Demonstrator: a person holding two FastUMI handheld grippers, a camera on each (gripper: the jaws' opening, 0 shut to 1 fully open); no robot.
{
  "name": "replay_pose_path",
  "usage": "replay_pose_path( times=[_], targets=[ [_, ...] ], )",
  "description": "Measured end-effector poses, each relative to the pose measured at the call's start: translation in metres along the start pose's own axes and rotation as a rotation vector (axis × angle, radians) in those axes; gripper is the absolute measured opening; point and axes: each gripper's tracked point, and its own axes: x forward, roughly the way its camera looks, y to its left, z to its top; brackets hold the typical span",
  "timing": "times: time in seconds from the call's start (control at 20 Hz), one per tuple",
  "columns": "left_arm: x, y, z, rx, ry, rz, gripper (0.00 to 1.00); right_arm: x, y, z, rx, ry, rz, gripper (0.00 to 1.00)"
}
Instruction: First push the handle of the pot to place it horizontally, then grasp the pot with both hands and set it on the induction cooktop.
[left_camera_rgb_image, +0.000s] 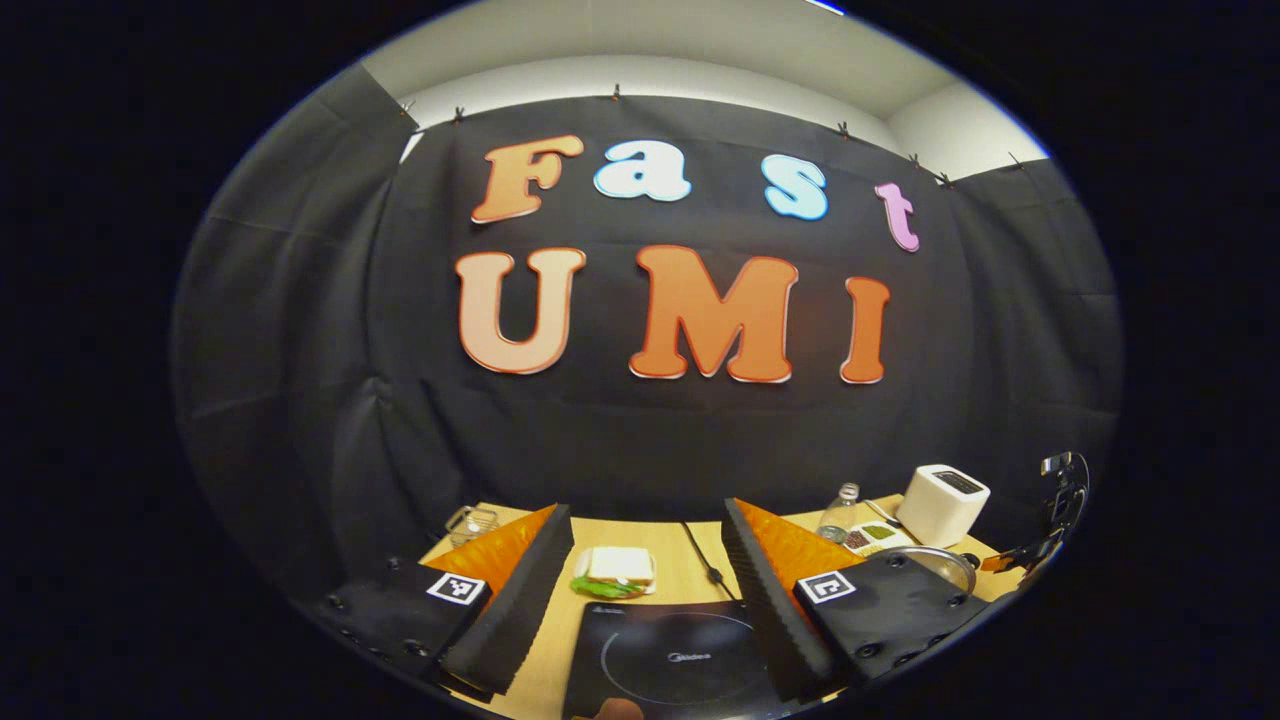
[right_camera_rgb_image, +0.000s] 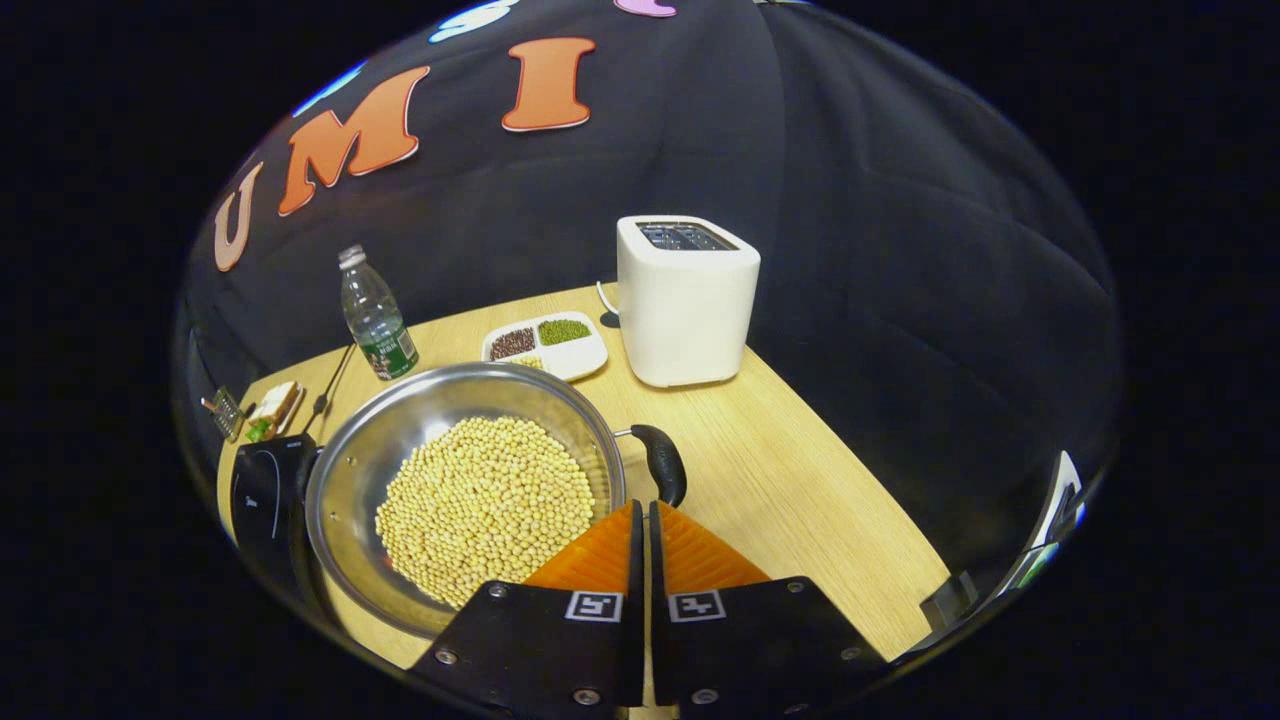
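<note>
Round stainless-steel pot of yellow soybeans sits mid-table beside the black induction cooktop; likely heavy, rim slippery. Right gripper, fingers closed and empty, nears the black handle. Left gripper gapes wide, empty.

Closed right gripper just beside pot handle — apart.

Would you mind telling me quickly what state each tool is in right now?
Left tool: open, holding nothing, above the induction cooktop.
Right tool: closed, holding nothing, close to the pot handle.
</note>
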Motion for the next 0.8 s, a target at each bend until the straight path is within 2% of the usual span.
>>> replay_pose_path(
  times=[0.15,0.25,0.3,0.35,0.4,0.45,0.5,0.6,0.7,0.8],
  targets=[
    [0.028,-0.046,-0.035,-0.001,0.064,-0.069,0.99,0.004,-0.003,0.009,-0.025,-0.04,-0.005,0.12],
    [0.045,-0.074,-0.065,0.007,0.124,-0.098,0.98,0.005,-0.003,0.015,-0.056,-0.059,-0.004,0.24],
    [0.052,-0.088,-0.08,0.004,0.156,-0.116,0.98,0.006,-0.003,0.02,-0.069,-0.074,-0.002,0.35],
    [0.058,-0.102,-0.097,0.004,0.189,-0.134,0.98,0.006,-0.005,0.026,-0.08,-0.093,0.001,0.37],
    [0.064,-0.116,-0.115,0.004,0.225,-0.148,0.98,0.008,-0.005,0.03,-0.087,-0.108,0.004,0.54],
    [0.07,-0.13,-0.132,0.004,0.26,-0.163,0.98,0.011,-0.006,0.032,-0.092,-0.114,0.007,0.57],
    [0.075,-0.143,-0.149,0.007,0.295,-0.176,0.98,0.014,-0.006,0.031,-0.09,-0.11,0.011,0.75],
    [0.084,-0.168,-0.178,0.017,0.352,-0.204,0.98,0.024,-0.009,0.026,-0.086,-0.086,0.021,0.87],
    [0.095,-0.194,-0.204,0.023,0.399,-0.234,0.99,0.033,-0.011,0.022,-0.077,-0.069,0.028,0.93],
    [0.101,-0.218,-0.23,0.026,0.451,-0.26,0.99,0.045,-0.01,0.017,-0.072,-0.052,0.029,0.94]
  ],
)
